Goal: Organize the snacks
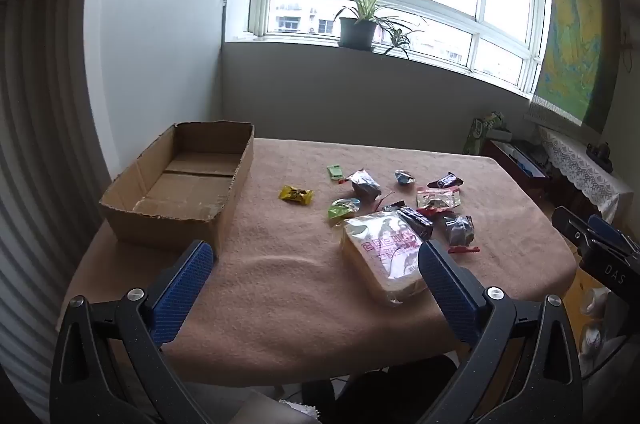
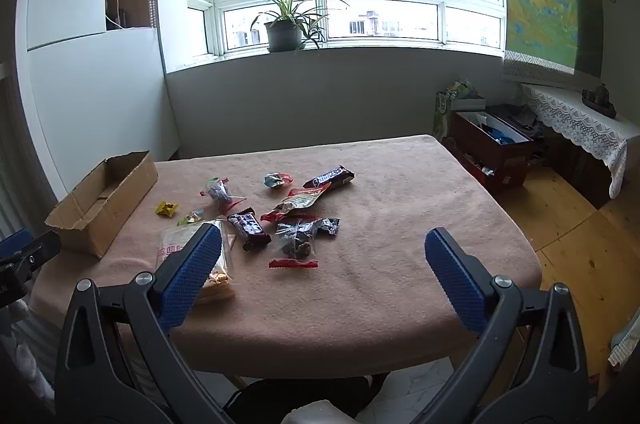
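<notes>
Several wrapped snacks lie scattered on the pink table cover. Nearest is a large clear bread packet. Beyond it lie a yellow candy, a dark chocolate bar, a clear bag of dark pieces and other small wrappers. An empty cardboard box stands at the table's left. My left gripper hangs open above the near table edge, nothing between its blue pads. My right gripper is open too, held short of the snacks.
A potted plant stands on the windowsill behind the table. Right of the table are a dark red crate on the wooden floor and a lace-covered shelf. A white cabinet stands behind the box.
</notes>
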A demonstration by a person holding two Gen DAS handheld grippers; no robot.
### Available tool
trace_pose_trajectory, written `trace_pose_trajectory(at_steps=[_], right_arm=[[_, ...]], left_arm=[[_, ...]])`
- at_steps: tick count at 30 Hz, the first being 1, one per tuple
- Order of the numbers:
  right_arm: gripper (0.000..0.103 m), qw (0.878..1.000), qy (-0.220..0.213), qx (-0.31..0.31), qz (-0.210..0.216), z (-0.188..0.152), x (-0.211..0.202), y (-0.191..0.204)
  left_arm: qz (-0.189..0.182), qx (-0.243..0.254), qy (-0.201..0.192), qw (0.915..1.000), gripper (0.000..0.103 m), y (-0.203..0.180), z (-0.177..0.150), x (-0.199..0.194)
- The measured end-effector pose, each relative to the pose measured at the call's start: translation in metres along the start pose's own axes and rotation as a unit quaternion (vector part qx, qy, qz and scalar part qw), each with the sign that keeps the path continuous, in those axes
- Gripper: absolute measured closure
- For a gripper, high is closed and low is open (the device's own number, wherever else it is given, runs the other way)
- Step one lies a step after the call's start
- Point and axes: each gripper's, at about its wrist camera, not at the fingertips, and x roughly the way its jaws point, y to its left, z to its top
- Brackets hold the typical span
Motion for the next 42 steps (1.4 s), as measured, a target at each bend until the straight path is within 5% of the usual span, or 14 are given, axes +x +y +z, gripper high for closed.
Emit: trace_pose_trajectory(at_steps=[7, 42], right_arm=[[0.0, 1.0, -0.005, -0.001, 0.0, -0.001, 0.0, 0.003], [0.0, 1.0, -0.015, -0.01, -0.014, 0.001, -0.005, 0.005]], left_arm=[[-0.011, -0.036, -0.022, 0.9991, 0.001, 0.015, -0.001, -0.004], [-0.003, -0.02, -0.024, 0.9995, 0.001, 0.005, -0.002, -0.006]])
